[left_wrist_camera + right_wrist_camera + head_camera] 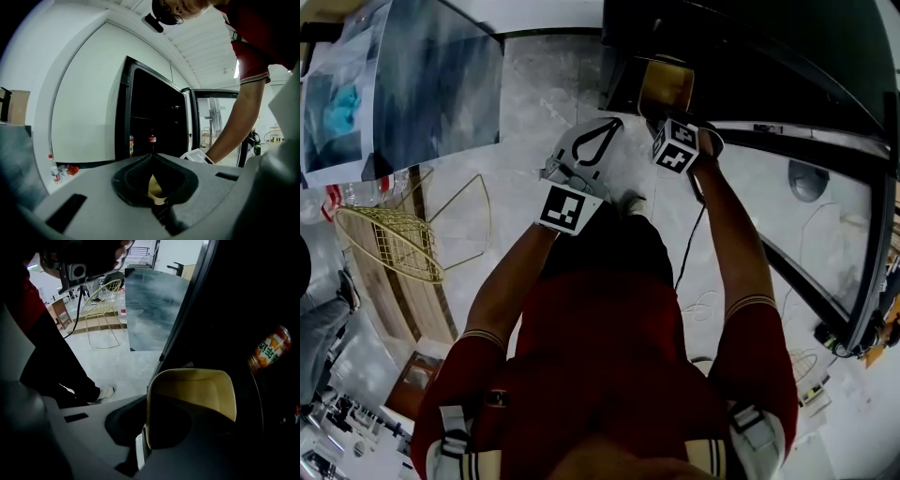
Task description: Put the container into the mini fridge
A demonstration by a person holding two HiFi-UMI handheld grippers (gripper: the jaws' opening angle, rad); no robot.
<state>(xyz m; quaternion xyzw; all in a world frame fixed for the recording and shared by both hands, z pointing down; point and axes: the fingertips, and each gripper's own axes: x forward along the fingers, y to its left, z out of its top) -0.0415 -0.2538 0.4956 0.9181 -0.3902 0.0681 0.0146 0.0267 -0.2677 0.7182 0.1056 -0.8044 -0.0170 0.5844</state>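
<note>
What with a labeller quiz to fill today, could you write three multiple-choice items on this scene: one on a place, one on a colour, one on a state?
1. Where is the container?
A. on the floor
B. in the right gripper, at the mini fridge opening
C. on a shelf deep inside

2. What colour is the container?
A. blue
B. red
C. pale yellow

3. How is the fridge door?
A. open
B. shut
C. taken off

Answers:
1. B, as the right gripper view shows the jaws pinching the container's wall in front of the dark interior.
2. C, as its walls show pale yellow in that view.
3. A, as the left gripper view shows the glass door swung aside.
</note>
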